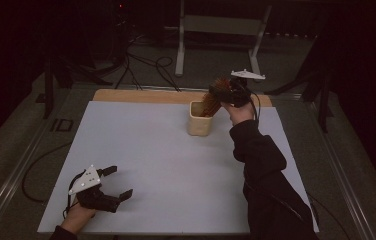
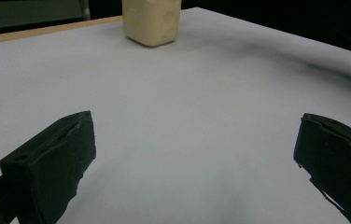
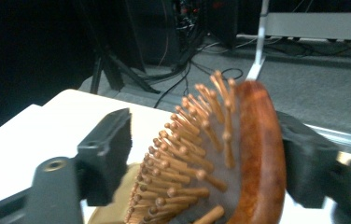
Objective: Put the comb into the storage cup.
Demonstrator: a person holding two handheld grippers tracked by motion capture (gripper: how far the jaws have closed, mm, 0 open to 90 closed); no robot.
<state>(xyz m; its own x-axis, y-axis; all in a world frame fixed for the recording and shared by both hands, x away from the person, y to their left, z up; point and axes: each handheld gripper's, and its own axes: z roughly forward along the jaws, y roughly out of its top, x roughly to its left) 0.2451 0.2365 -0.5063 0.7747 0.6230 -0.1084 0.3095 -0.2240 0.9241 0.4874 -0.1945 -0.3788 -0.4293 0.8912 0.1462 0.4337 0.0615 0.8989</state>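
Far side of the white table (image 1: 151, 165), a cream ceramic cup (image 1: 199, 120) stands upright near the wooden edge strip (image 1: 141, 96), with cables (image 1: 146, 65) and a metal frame (image 1: 221, 30) on the floor beyond. The wooden paddle hairbrush (image 1: 215, 96) sits handle-down in that cup, long axis tilted up and to the right. The right claw (image 1: 224, 92) brackets its head, released; the back seems to touch one pad. The left claw (image 1: 117, 182) rests near-left, wide and empty.

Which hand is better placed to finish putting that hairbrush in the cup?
Right. Its fingers already flank the hairbrush leaning in the cup; the left gripper rests open near the table's front edge.
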